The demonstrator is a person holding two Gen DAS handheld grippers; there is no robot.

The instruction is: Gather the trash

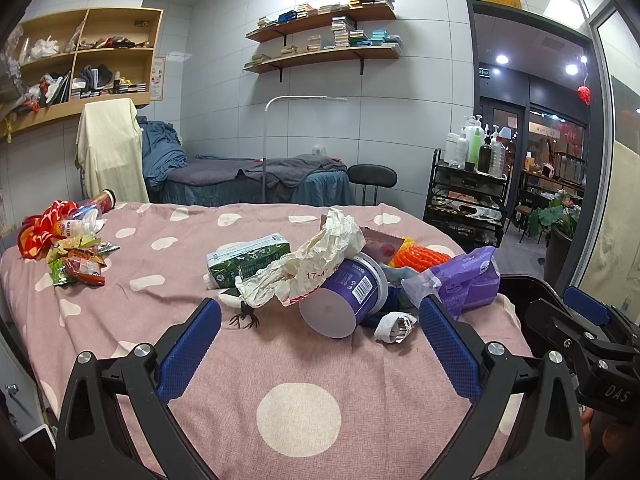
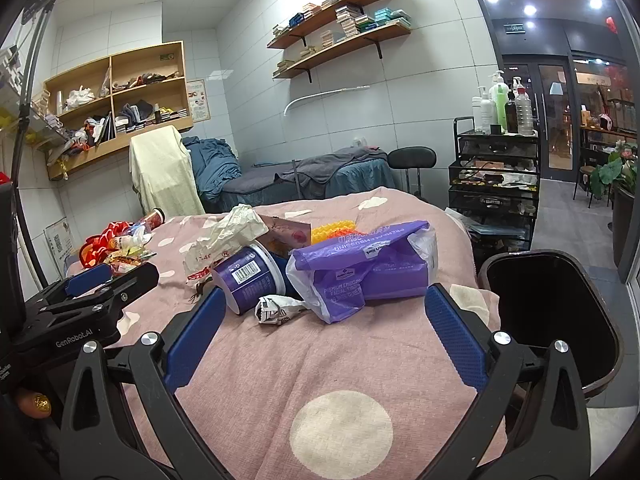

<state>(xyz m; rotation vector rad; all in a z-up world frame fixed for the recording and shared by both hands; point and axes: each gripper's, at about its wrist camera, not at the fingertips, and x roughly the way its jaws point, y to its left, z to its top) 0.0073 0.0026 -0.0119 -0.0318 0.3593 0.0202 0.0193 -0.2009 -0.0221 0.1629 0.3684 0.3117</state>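
Observation:
Trash lies piled on a pink spotted bedspread (image 1: 280,364): a purple tub (image 1: 348,296) on its side, crumpled cream paper (image 1: 316,256), a green carton (image 1: 248,258), a purple tissue pack (image 1: 468,276), an orange net (image 1: 420,256) and a small crumpled white wrapper (image 1: 394,326). My left gripper (image 1: 320,316) is open and empty, just short of the tub. My right gripper (image 2: 324,308) is open and empty, in front of the tissue pack (image 2: 360,272), the wrapper (image 2: 276,310) and the tub (image 2: 250,276). A black bin (image 2: 556,308) stands open at the bed's right edge.
A second pile of snack wrappers (image 1: 76,258), a red cloth (image 1: 44,228) and a can (image 1: 105,200) lies at the far left of the bed. A black cart (image 2: 496,184) with bottles stands beyond the bed. A massage bed (image 1: 256,180) is behind.

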